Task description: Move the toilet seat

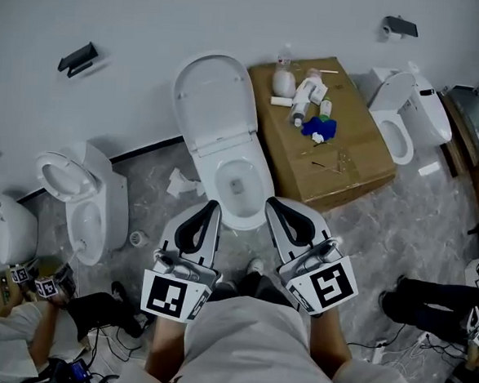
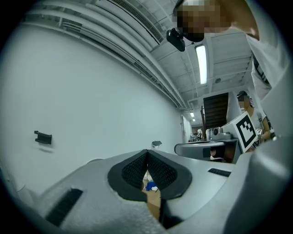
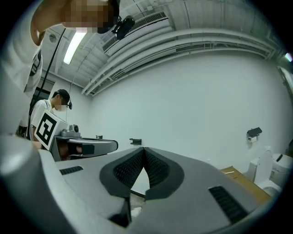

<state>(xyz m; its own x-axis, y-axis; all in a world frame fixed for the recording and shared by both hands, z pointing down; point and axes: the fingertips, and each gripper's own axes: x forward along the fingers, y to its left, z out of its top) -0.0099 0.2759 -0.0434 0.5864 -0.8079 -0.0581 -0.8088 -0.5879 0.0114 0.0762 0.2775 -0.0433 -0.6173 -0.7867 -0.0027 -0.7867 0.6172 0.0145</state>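
1. Toilet seat [image 1: 215, 101] is seen in the head view tipped up and back towards the white wall, above the open bowl [image 1: 242, 183] of the middle toilet.
2. The left gripper [image 1: 212, 206] is held near the front of the bowl, on its left side. In the left gripper view its jaws [image 2: 147, 154] are clenched tip to tip with nothing grasped. Only a sliver of cardboard and something blue is seen through the gap below the tips.
3. The right gripper [image 1: 273, 204] is held beside it, at the front right of the bowl. In the right gripper view its jaws [image 3: 144, 150] are likewise pressed together and empty.
4. The raised seat is touched by neither gripper; both are kept well apart from it.
5. A cardboard box [image 1: 339, 165] is set just beside the middle toilet on its right. White bottles [image 1: 300, 88] and a blue object [image 1: 317, 128] are laid on its top.
6. Two further toilets are placed along the wall, one at the left [image 1: 87, 205] and one at the right [image 1: 408, 116].
7. Crumpled paper [image 1: 179, 182] is left on the floor beside the bowl.
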